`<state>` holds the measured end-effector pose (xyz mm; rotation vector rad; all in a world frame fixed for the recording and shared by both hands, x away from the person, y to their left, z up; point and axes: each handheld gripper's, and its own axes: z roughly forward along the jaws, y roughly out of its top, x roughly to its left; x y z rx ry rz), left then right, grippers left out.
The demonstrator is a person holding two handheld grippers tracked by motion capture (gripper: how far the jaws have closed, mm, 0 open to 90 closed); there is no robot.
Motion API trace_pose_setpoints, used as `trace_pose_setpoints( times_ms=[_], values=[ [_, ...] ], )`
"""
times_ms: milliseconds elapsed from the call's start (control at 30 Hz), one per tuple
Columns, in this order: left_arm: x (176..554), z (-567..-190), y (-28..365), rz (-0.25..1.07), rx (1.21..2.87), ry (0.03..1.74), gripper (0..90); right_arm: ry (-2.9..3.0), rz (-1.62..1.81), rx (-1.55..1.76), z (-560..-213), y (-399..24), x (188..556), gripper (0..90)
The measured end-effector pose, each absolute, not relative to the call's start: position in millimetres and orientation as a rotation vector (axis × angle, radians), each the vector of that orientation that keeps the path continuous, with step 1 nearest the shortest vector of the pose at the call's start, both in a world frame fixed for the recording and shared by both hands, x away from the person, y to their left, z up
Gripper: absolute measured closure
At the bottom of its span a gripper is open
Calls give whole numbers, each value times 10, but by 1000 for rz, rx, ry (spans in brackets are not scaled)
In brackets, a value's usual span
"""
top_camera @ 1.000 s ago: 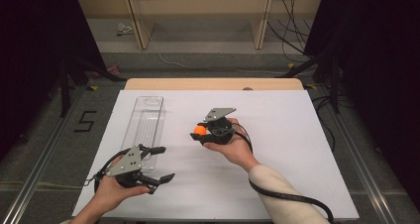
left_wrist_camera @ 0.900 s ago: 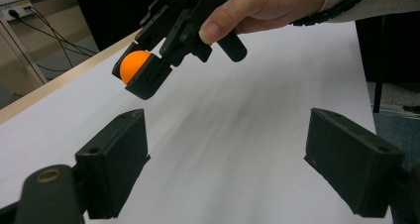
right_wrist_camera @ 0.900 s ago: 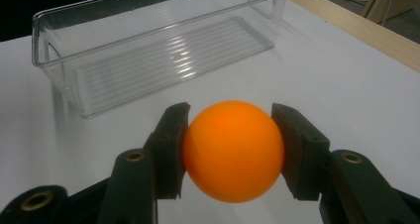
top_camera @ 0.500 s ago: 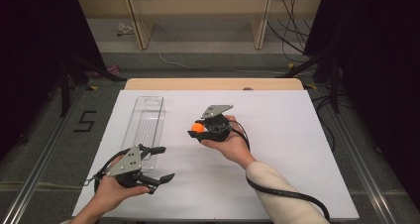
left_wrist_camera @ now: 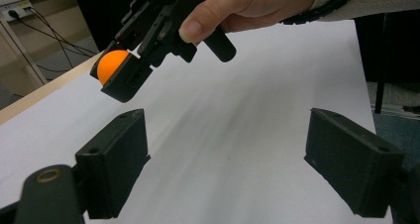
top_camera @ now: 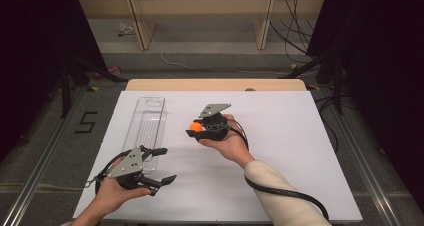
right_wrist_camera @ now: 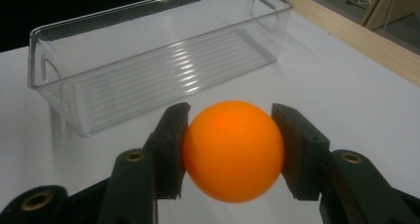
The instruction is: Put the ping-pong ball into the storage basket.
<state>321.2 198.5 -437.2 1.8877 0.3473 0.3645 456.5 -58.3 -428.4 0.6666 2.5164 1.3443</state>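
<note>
Right tongs [top_camera: 192, 131] clamped on the orange ball [right_wrist_camera: 233, 149], one pad each side at roughly its widest line, ball carried clear above the white worktop [top_camera: 280, 151]. In the left gripper view the same ball [left_wrist_camera: 110, 65] sits at the tip of the jaws, about half of it proud of the pads.

Left tongs [top_camera: 165, 165] wide open, nothing between the pads, parked low near the front left of the worktop by the near end of the clear bin [top_camera: 146, 126].

Bin is just left of the right tongs in the high view; in the right gripper view it lies straight ahead, long side on, ribbed floor bare as far as I can see (clear plastic plus glare, so not fully sure).

Handling read on the ball:
- looks like a ping-pong ball: very light, thin hollow shell, smooth matte skin
- stiff enough for a pinch, but a hard squeeze would likely dent it
- round + smooth = it squirts out if the pads sit off centre; current hold across the middle is the right place to take it
- no weight to speak of, so grip force can stay low
- will bounce and roll on release; bin walls are tall enough to stop it, I'd say, if it's let go low inside rather than dropped from height

Judgement: step in hand is carry-to-bin, ball not yet over the rim.
</note>
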Motion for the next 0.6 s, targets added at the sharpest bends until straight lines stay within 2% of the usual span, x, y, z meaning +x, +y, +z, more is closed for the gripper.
trace_pose_setpoints(
  times_ms=[600],
  values=[
    [3211, -4373, 1983, 364, 1885, 346, 162, 2513, 1350, 660, -4228, -499, 4609, 514]
  ],
)
